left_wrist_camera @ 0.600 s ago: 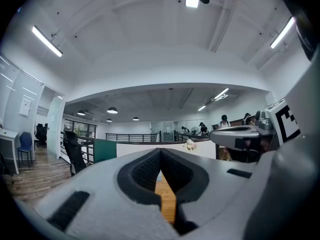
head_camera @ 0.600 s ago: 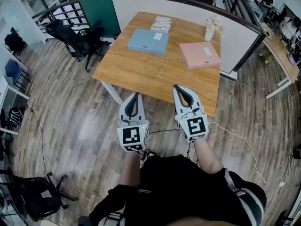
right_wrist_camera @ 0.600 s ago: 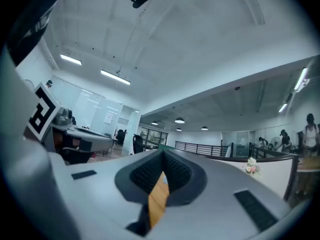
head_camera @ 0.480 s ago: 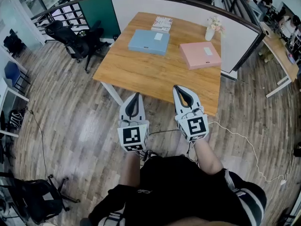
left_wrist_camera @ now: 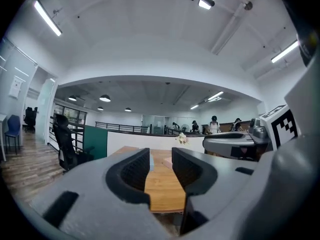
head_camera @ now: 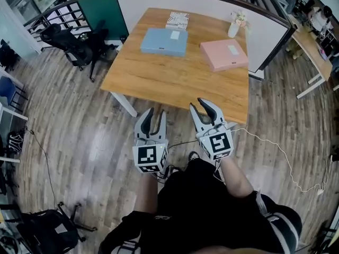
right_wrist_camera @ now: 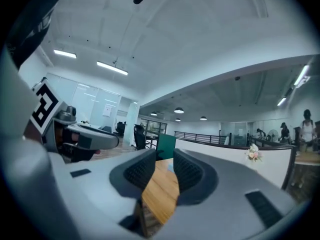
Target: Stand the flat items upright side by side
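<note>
So far nothing done.
- Blue folder [head_camera: 164,41], pink folder [head_camera: 224,55] and book [head_camera: 178,20] lie flat on table [head_camera: 169,83], apart from each other.
- Left gripper [head_camera: 155,115] and right gripper [head_camera: 201,106] hover near table's front edge. Jaws a little apart, holding nothing.
- All standing-up left to do.

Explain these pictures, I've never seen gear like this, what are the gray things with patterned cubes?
They are hand-held tongs, one in each of a person's hands; the cubes belong to them. One picture comes from a camera on the person's head, looking down. The other two come from cameras riding on the left tongs and right tongs, looking along their jaws. Both stand slightly open, holding nothing. Ahead is a wooden table with a blue box, a pink box and a patterned book lying flat, plus a vase of flowers.
</note>
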{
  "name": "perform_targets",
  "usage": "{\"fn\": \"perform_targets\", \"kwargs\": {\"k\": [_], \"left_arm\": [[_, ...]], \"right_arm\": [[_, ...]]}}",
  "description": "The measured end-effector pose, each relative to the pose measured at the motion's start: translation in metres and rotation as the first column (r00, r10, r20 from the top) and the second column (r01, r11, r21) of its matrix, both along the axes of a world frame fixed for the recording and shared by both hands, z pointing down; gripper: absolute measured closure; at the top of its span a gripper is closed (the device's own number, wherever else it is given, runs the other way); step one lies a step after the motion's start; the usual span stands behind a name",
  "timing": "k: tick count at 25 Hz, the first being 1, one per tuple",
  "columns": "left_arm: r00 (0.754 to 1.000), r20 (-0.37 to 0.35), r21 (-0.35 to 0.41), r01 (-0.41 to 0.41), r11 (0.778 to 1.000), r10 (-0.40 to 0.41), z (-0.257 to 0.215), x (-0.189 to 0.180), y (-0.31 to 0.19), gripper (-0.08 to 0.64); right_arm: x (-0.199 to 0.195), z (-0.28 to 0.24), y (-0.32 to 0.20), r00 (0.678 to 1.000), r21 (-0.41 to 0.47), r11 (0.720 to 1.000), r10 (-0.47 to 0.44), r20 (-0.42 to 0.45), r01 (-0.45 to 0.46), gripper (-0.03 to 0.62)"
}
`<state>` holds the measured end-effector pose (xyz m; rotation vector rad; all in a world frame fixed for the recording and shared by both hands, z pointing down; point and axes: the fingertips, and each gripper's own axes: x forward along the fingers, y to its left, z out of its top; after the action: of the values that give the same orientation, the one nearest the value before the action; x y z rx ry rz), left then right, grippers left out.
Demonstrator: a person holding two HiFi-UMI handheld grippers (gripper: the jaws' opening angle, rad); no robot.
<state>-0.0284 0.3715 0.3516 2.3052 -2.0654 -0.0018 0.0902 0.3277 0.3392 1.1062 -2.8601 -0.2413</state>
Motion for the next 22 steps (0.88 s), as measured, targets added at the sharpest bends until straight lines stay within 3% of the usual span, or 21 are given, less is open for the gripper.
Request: {"fn": "perform_targets", "kwargs": {"k": [9, 15, 22], "left_arm": [[1.0, -0.012, -0.054, 0.015, 0.998, -0.016, 0.026, -0.031, -0.053, 0.33], [0.999, -0.012, -0.048, 0.039, 0.998, -0.039, 0.016, -0.066, -0.129, 0.307], [1.0, -0.013, -0.077, 0.027, 0.997, -0.028, 0.012, -0.07, -0.219, 0.301]], "right_arm": [[-0.018, 0.025, -0.061, 1.0, -0.057, 0.998, -0.005, 0.0, 0.005, 0.423], [-0.028, 0.016, -0.14, 0.999, -0.06, 0.998, -0.004, 0.048, 0.006, 0.387], [-0.028, 0.016, -0.225, 0.998, -0.098, 0.995, 0.016, 0.068, -0.009, 0.368]]}}
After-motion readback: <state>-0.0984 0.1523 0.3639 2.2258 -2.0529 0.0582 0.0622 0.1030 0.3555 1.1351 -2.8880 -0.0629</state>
